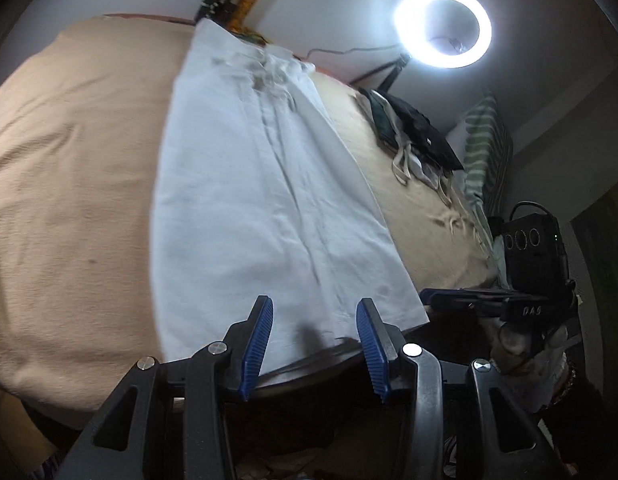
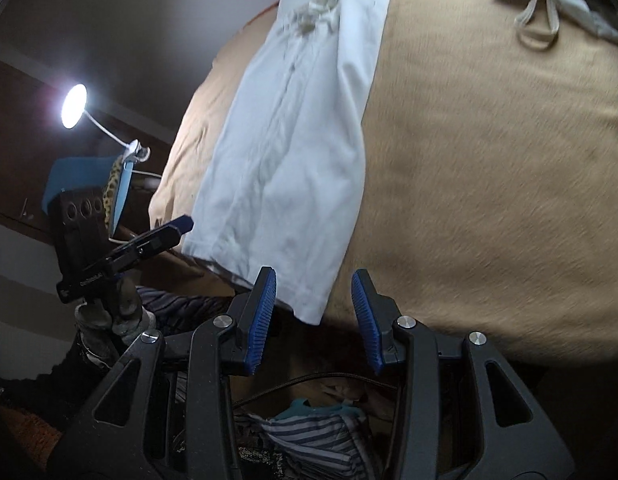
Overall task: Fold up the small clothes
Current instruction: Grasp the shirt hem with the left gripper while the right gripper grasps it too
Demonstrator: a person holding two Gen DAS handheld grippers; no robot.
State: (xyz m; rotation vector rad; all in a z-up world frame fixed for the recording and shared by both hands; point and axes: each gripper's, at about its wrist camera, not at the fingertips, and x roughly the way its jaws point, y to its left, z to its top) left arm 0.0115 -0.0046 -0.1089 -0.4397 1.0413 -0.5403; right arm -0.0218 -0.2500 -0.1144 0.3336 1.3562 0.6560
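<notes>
A white garment (image 1: 261, 200) lies spread lengthwise on the tan blanket (image 1: 69, 180), folded into a long strip, its drawstring end at the far side. My left gripper (image 1: 315, 344) is open, its blue pads just off the garment's near hem. In the right wrist view the same white garment (image 2: 293, 140) runs from near to far. My right gripper (image 2: 313, 312) is open at the garment's near right corner, holding nothing. The other gripper shows at the edge of each view, the right one (image 1: 433, 298) and the left one (image 2: 185, 222).
A pile of dark and pale clothes (image 1: 409, 132) lies on the blanket to the right, with a striped pillow (image 1: 485, 148) behind. A ring light (image 1: 443, 26) glows above. A desk lamp (image 2: 75, 106) stands at left. Striped cloth (image 2: 309, 436) lies below the bed edge.
</notes>
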